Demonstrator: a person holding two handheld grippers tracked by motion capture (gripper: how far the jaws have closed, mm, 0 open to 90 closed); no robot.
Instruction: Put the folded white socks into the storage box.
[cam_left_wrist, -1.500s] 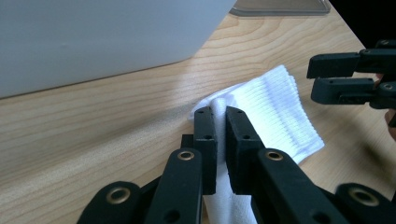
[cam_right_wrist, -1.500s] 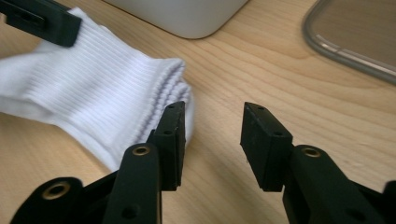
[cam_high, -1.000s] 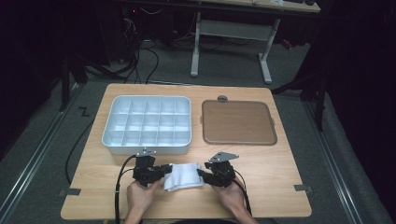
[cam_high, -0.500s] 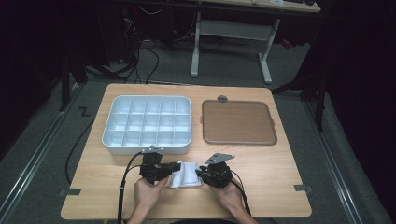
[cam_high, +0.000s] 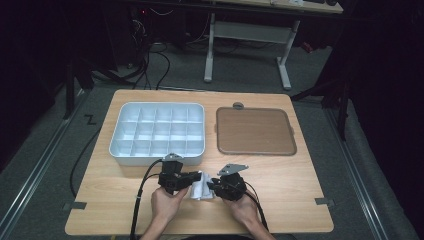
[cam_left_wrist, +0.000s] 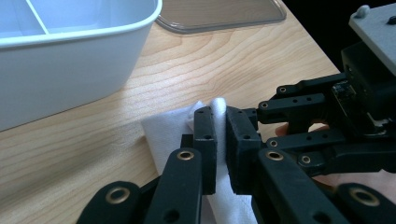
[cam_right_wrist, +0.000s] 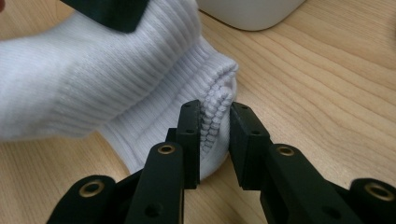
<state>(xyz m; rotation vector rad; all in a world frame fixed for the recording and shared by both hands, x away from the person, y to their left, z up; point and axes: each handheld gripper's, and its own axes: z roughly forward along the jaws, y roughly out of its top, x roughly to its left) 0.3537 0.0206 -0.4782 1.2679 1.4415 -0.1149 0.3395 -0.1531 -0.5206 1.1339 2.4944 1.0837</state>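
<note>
A white ribbed sock (cam_high: 200, 187) lies bunched on the wooden table near its front edge, between my two grippers. My left gripper (cam_high: 195, 179) comes at it from the left, and in the left gripper view its jaws (cam_left_wrist: 221, 135) are shut on a raised fold of the sock (cam_left_wrist: 163, 133). My right gripper (cam_high: 212, 186) faces it from the right. Its jaws (cam_right_wrist: 215, 133) have just been closing and now pinch the sock's ribbed cuff (cam_right_wrist: 116, 79) between the pads. A hand holds each gripper.
A white compartment tray (cam_high: 155, 159) sits just beyond the grippers at the left. A flat brown lid (cam_high: 255, 131) lies to its right, with a small grey knob (cam_high: 238, 105) behind it. Bare wood extends right of the right hand.
The left gripper has moved right toward the right one, bunching the sock narrower between them. The right jaws have closed onto the cuff.
</note>
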